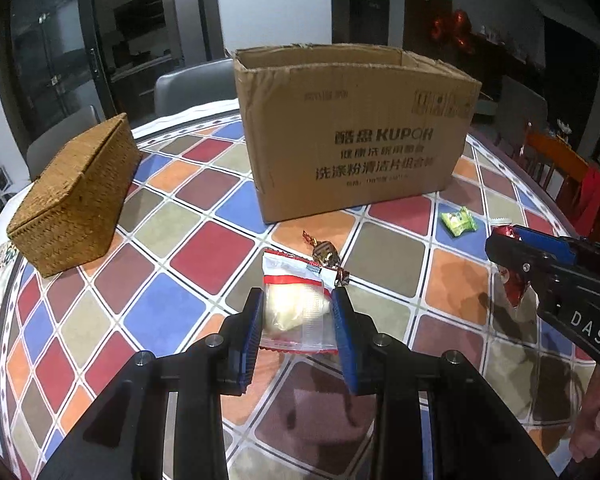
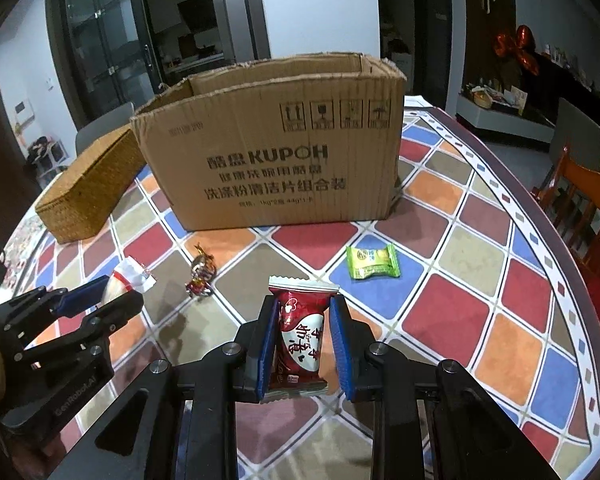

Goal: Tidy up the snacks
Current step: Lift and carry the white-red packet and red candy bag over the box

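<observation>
- Left wrist view: the left gripper (image 1: 298,300) is pinching a clear packet (image 1: 296,300) with a pale snack inside, its blue pads pressing on both sides, over the table (image 1: 204,256).
- The table is wearing a cloth of red, blue, orange, olive and brown diamonds with white lines between them, and its sheen is catching reflections.
- A striped candy (image 1: 326,255) is lying just beyond the packet, and a green snack (image 1: 458,221) is lying to the right on a blue tile.
- An open carton (image 1: 352,136) is standing at the far middle, with a wicker box (image 1: 74,200) well to its left, lid shut.
- The right gripper (image 1: 504,256) is reaching in from the right, clamping a red packet (image 1: 514,284).
- A grey chair (image 1: 192,88) is standing behind the table; dark glass doors and a white wall are filling the background.
- Right wrist view: the right gripper (image 2: 304,332) is squeezing the red packet (image 2: 300,336) upright between its pads, above the table (image 2: 444,320).
- The green snack (image 2: 373,262) is lying ahead to the right, the striped candy (image 2: 202,274) ahead to the left.
- The left gripper (image 2: 104,296) is holding the clear packet (image 2: 130,276) at the left edge.
- The carton (image 2: 268,160) and the wicker box (image 2: 88,196) are sitting behind; a wooden chair (image 2: 580,200) is standing at the right, with red balloons (image 2: 518,48) hanging in the dim room.
</observation>
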`<action>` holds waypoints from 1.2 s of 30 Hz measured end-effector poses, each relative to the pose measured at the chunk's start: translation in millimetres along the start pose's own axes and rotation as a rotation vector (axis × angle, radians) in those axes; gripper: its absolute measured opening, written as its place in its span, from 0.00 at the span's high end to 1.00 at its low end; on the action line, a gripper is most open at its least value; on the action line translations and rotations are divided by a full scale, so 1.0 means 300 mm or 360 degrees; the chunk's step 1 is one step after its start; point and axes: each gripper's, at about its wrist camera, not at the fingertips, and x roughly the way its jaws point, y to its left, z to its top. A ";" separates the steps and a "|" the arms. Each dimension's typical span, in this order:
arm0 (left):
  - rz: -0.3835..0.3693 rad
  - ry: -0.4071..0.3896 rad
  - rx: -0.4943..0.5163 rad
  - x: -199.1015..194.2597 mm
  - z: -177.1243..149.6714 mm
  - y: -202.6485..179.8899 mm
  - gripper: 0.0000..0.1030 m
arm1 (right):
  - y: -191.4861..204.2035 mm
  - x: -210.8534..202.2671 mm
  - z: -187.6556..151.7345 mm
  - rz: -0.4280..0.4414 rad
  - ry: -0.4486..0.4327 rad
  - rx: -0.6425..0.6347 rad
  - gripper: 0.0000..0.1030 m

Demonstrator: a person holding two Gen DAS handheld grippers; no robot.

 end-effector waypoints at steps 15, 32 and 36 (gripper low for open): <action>0.0064 -0.0085 -0.0080 -0.113 0.106 -0.013 0.67 | -0.001 -0.104 0.121 0.0043 -0.0120 -0.0035 0.73; 0.0109 -0.0165 -0.0105 -0.161 0.241 -0.039 0.67 | -0.041 -0.166 0.266 0.0072 -0.0238 -0.0044 0.73; 0.0114 -0.0189 -0.0117 -0.174 0.273 -0.045 0.67 | -0.054 -0.169 0.292 0.0073 -0.0250 -0.0044 0.73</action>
